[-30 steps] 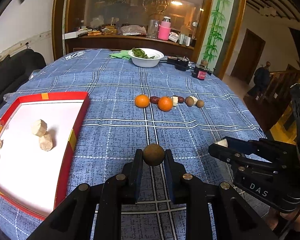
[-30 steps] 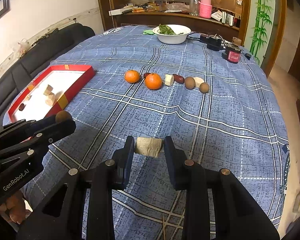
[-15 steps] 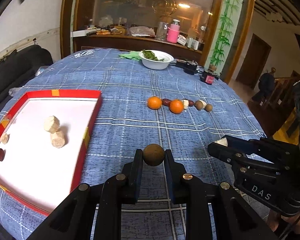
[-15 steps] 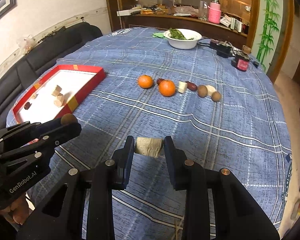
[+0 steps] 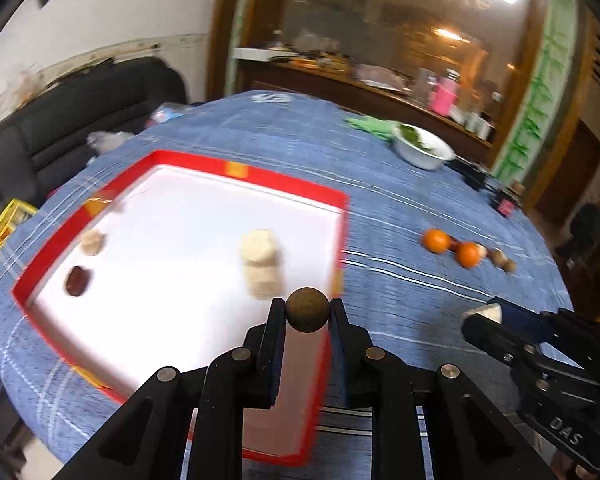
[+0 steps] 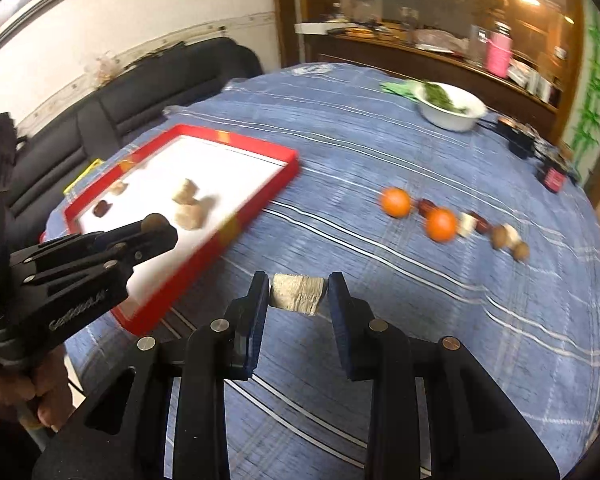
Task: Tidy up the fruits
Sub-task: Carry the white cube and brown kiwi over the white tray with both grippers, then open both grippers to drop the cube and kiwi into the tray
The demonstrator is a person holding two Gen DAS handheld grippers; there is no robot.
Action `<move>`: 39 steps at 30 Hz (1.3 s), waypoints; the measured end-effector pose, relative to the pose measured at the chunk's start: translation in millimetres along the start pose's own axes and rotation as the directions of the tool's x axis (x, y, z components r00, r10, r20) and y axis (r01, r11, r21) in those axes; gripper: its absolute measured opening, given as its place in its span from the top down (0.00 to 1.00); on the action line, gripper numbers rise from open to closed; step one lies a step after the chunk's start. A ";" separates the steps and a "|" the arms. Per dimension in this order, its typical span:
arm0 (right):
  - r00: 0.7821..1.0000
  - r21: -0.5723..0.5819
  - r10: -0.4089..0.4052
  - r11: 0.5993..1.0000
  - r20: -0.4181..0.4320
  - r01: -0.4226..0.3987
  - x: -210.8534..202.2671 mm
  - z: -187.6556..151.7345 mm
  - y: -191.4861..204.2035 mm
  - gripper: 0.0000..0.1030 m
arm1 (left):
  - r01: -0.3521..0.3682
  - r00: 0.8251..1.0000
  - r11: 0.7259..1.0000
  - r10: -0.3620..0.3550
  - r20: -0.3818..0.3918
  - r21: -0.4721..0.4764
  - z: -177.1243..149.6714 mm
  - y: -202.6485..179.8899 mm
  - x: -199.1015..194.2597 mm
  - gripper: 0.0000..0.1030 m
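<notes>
tools first: the left tool (image 5: 307, 314) is clamped narrow on a small round brown fruit (image 5: 307, 309), held at its fingertips above the near right edge of a shallow red-rimmed tray with a white floor (image 5: 236, 169). the right tool (image 6: 297, 294) grips a pale beige cut chunk of fruit (image 6: 297, 294) between its blue pads, above the blue plaid cloth covering the surface (image 6: 380, 152), just right of the tray's near corner. inside the tray lie two pale beige chunks (image 5: 260, 262) touching each other, a smaller pale piece (image 5: 92, 242) and a dark reddish-brown fruit (image 5: 77, 281) near the left rim. farther out on the cloth a row holds two oranges (image 6: 396, 202), with small dark and brown fruits and a pale piece among them. beyond sits a white bowl of greens (image 6: 452, 109).
</notes>
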State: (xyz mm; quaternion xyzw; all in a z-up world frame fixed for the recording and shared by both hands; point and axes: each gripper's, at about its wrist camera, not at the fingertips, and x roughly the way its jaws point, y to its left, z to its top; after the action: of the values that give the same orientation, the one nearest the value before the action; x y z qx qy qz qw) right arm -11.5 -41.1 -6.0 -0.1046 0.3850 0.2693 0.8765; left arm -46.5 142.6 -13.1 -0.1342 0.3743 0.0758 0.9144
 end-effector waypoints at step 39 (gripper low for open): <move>0.983 -0.068 0.149 0.985 -0.112 -0.157 137.2 85.1 74.7 0.68 | -0.218 0.974 0.964 0.205 -0.092 -0.155 22.4 90.7 51.9 0.80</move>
State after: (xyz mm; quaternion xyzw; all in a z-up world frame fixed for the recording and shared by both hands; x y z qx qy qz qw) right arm 76.5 108.1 -46.5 -0.1225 0.4274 0.3446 0.8268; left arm -16.5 237.8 -51.5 -0.1709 0.4129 0.1986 0.8723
